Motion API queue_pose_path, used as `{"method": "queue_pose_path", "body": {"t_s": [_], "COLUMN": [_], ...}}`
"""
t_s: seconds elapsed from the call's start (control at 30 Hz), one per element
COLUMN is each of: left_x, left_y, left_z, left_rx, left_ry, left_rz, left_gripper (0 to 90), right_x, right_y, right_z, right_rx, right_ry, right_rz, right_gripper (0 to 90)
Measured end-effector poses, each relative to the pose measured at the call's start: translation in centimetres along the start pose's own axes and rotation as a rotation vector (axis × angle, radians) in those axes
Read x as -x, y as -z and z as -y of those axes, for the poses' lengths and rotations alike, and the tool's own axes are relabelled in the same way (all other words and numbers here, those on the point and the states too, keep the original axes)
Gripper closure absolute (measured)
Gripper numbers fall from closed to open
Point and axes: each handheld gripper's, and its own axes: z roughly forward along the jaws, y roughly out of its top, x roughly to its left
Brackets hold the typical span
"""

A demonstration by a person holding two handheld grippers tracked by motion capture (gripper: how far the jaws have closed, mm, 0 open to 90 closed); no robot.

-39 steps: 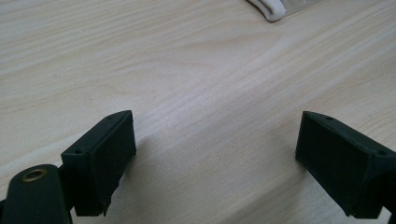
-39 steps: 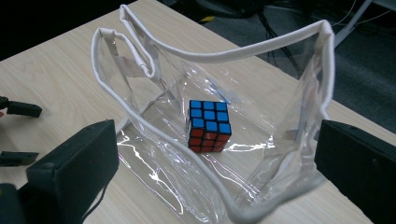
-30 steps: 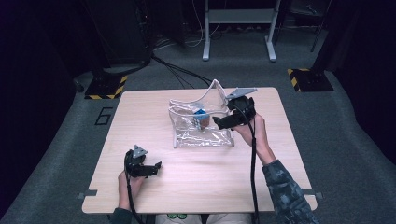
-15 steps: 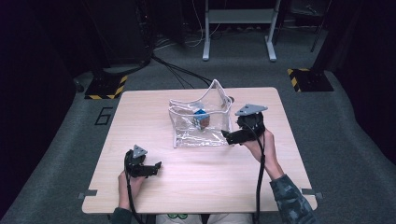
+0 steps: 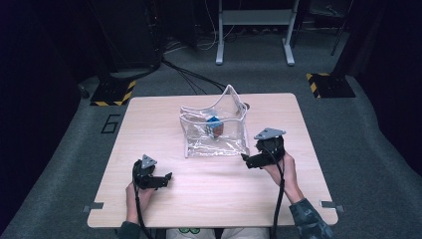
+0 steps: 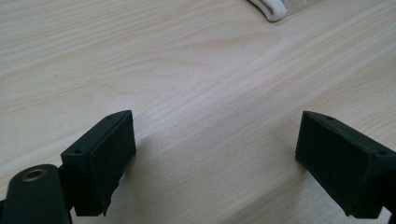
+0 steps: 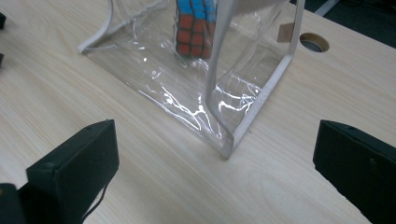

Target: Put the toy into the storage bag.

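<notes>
A clear plastic bag (image 5: 215, 137) with white trim stands in the middle of the table, and a puzzle cube (image 5: 215, 125) with blue and orange faces sits inside it. In the right gripper view the bag's near corner (image 7: 226, 149) lies just ahead, with the cube (image 7: 194, 28) behind the clear wall. My right gripper (image 5: 247, 161) is low over the table by the bag's right front corner, open and holding nothing (image 7: 215, 177). My left gripper (image 5: 168, 177) rests near the table's front left, open over bare wood (image 6: 215, 163), a short way from the bag's trim (image 6: 273, 8).
The wooden table (image 5: 149, 129) has a round cable hole (image 7: 314, 42) just behind the bag. Around it is grey carpet, with a metal stand (image 5: 254, 20) and floor cables (image 5: 189, 74) beyond the far edge.
My right gripper has come down and back from the bag's upper right edge to the table beside its right front corner. The left gripper has stayed put.
</notes>
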Motion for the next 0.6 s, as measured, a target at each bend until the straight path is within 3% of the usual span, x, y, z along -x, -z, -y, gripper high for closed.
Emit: {"method": "queue_pose_path", "body": {"t_s": [0.6], "left_x": [0.0], "left_y": [0.0], "left_z": [0.0], "left_rx": [0.000], "left_ry": [0.000], "left_rz": [0.000], "left_gripper": [11.7], "right_x": [0.2], "right_y": [-2.3], "right_z": [5.3], "right_rx": [-0.061], "right_ry": [-0.058], "right_rz": [0.008], "right_gripper": [0.0]}}
